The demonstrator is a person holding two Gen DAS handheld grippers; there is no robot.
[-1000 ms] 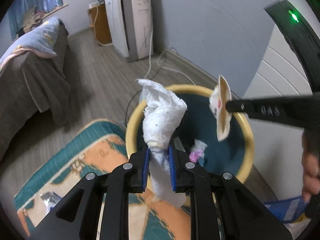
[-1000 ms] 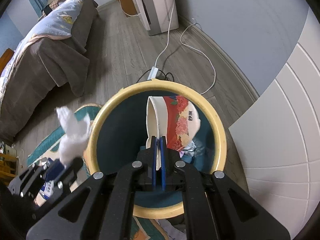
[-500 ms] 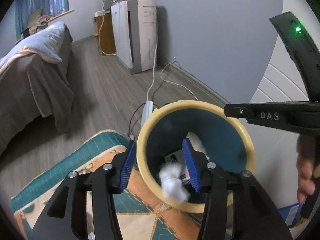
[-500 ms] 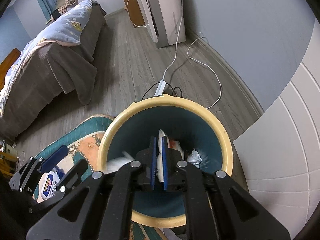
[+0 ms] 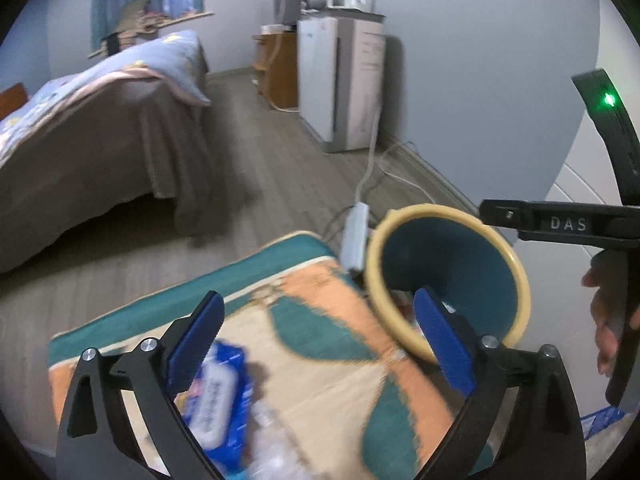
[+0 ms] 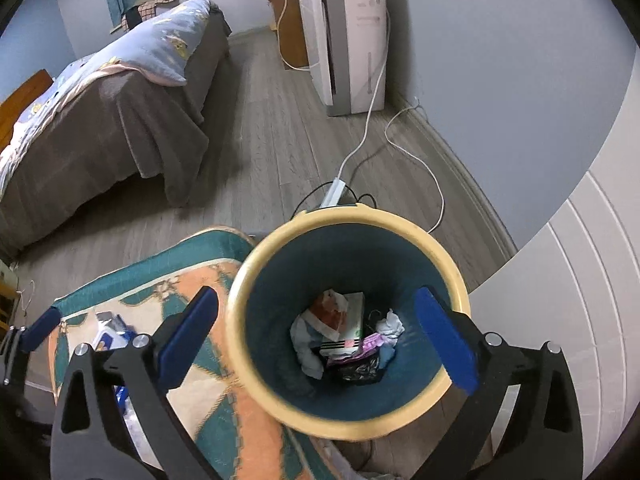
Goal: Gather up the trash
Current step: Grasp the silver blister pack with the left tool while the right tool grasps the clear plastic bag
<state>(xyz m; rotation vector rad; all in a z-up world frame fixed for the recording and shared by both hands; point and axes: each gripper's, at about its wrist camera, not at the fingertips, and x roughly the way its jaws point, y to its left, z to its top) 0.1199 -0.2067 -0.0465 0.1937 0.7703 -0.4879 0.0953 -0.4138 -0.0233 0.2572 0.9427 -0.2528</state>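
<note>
Left wrist view: the left gripper (image 5: 316, 340), jaws opening and empty, hangs above the blue wipes packet (image 5: 218, 396) on the rug (image 5: 320, 320), left of the bin (image 5: 448, 280); right gripper (image 6: 316, 336) opening, empty, over the bin.

Both grippers' fingers (image 5: 196, 340) (image 6: 444, 340) opening, empty

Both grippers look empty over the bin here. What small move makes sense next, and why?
Probably lower the left gripper, jaws opening with nothing between them, onto the blue wipes pack on the rug. The bin already holds trash, and the pack lies right below the left fingers.
</note>
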